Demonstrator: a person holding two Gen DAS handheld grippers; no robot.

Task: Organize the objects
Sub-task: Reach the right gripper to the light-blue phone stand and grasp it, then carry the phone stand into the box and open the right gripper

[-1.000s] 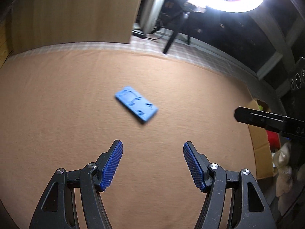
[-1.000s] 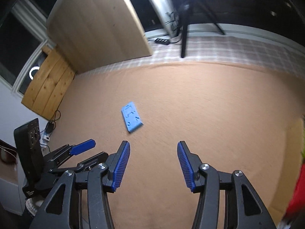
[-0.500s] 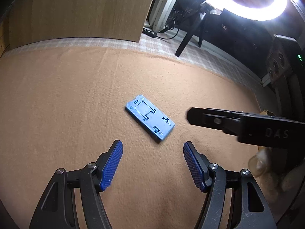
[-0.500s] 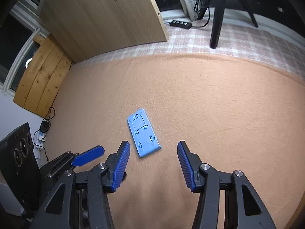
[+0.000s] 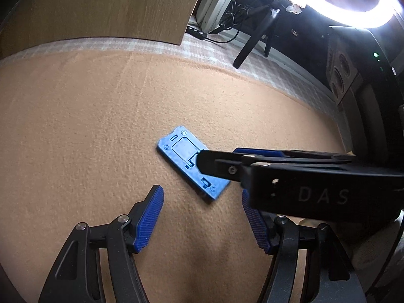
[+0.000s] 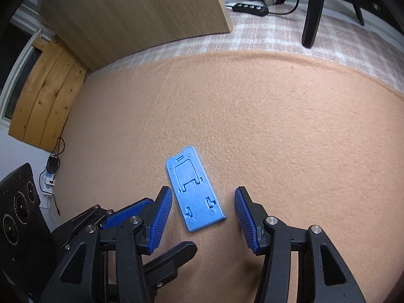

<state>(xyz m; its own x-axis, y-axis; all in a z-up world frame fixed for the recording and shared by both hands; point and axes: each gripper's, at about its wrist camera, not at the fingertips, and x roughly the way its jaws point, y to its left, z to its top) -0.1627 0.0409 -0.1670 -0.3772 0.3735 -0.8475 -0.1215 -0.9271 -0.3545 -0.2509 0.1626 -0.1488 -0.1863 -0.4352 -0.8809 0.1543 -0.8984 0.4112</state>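
A flat blue plastic plate (image 5: pixel 181 151) with cut-out slots lies on the tan felt cloth (image 5: pixel 75 126). My left gripper (image 5: pixel 203 217) hovers just short of the plate's near corner. Its jaws are closing and the pads touch nothing. The black body of my right gripper (image 5: pixel 290 176) reaches in from the right and covers part of the plate. In the right wrist view the near half of the plate (image 6: pixel 194 192) lies between the pads of my right gripper (image 6: pixel 203 213). That gripper is open, with a gap on each side. The left gripper's blue finger (image 6: pixel 126 213) shows at lower left.
A wooden board (image 6: pixel 136 12) leans at the back, with wooden planks (image 6: pixel 45 101) to its left. Black tripod legs (image 6: pixel 311 12), a power strip (image 6: pixel 250 8) and a checked cloth (image 6: pixel 277 35) lie beyond the felt. A bright ring light (image 5: pixel 348 7) glares at top right.
Both grippers have come down and closer to the blue plate. The right gripper has slid in from the right across the left view, and the plate now sits between its pads.
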